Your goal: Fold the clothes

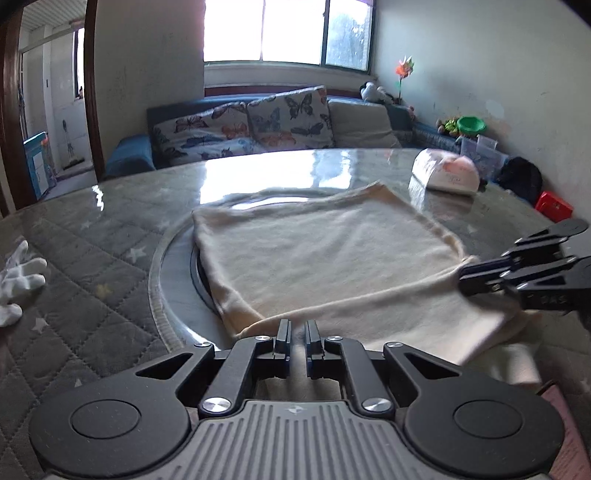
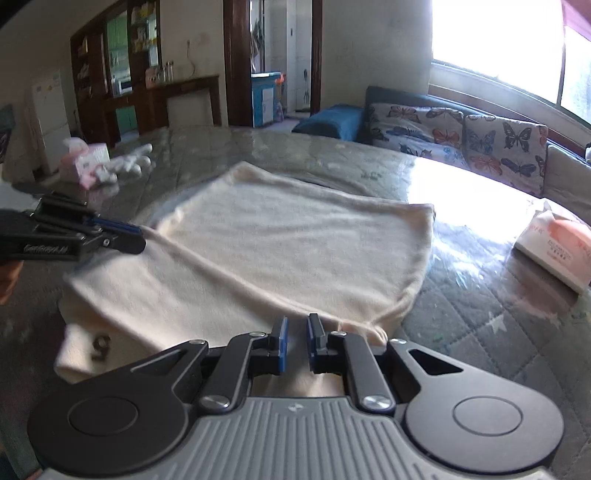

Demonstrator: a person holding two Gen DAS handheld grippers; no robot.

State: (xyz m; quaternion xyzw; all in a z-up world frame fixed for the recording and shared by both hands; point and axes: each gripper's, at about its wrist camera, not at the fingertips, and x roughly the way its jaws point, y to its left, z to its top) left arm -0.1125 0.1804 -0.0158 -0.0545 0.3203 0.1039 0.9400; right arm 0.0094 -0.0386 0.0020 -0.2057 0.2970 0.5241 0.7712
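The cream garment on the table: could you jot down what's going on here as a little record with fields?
garment: cream knit garment, partly folded, one layer lying over another
surface: round glass-topped table over grey quilted cloth
left gripper: at the near fold edge, narrow gap between fingers
right gripper: at the near edge, narrow gap too
nearby: tissue pack, white gloves

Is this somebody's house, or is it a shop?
Most likely a home's living and dining room. A sofa with butterfly cushions sits under a big window, and a cream garment lies on a round table beside a tissue pack. Toys sit near the wall.
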